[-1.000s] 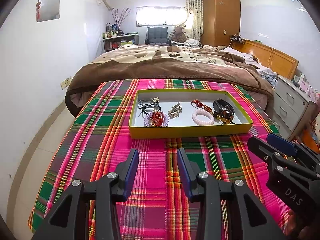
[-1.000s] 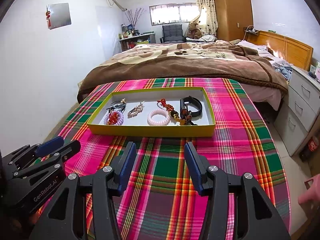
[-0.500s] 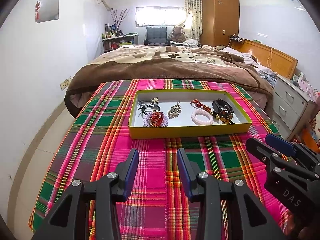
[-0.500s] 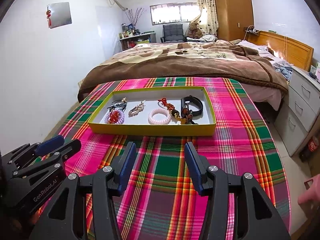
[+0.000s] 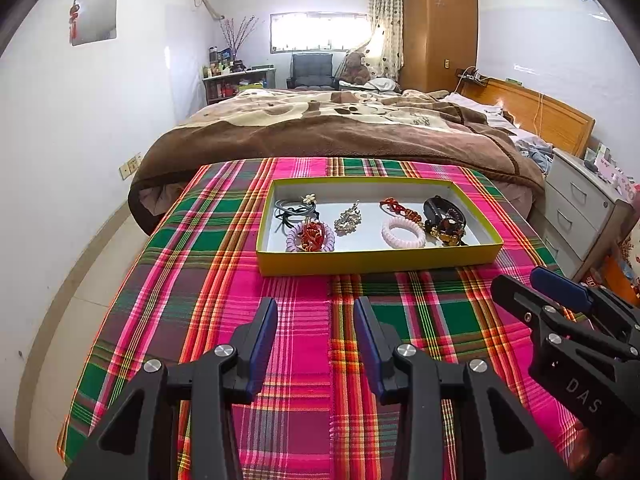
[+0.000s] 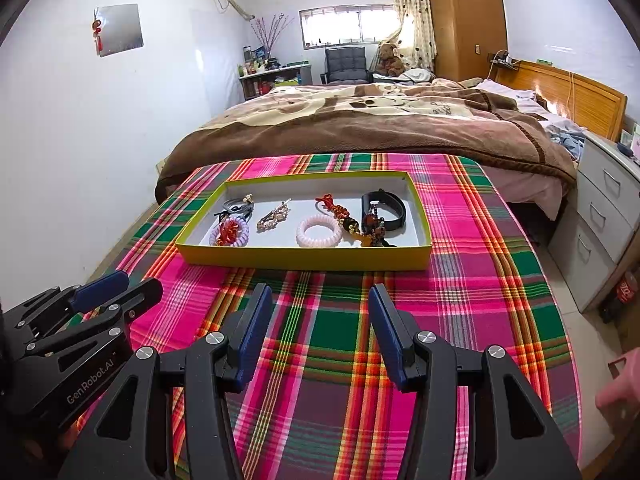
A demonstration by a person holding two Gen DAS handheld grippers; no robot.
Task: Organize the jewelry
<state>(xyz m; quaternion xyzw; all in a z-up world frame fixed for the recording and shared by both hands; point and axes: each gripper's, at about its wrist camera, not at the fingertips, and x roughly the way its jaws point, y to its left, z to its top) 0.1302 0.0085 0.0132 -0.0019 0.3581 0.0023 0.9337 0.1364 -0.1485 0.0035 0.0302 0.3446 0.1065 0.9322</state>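
A shallow yellow tray point(image 5: 376, 258) point(image 6: 304, 258) lies on the plaid-covered table. Inside it, left to right: grey hair ties point(image 5: 294, 210), a lilac coil band with a red ornament point(image 5: 310, 236) point(image 6: 229, 234), a gold brooch point(image 5: 349, 219) point(image 6: 274, 218), a pink coil band point(image 5: 403, 233) point(image 6: 319, 231), a red knotted charm point(image 5: 400, 210), and a black wristband with dark beads point(image 5: 444, 216) point(image 6: 384, 212). My left gripper point(image 5: 316, 312) and my right gripper point(image 6: 320, 300) hover open and empty over the cloth, short of the tray's near wall.
The plaid cloth point(image 5: 224, 280) ends near the frame bottom and at both sides. A bed with a brown blanket point(image 5: 340, 136) stands behind the table. White drawers point(image 6: 604, 224) sit at the right, a white wall at the left. A person's hand point(image 6: 620, 388) shows low right.
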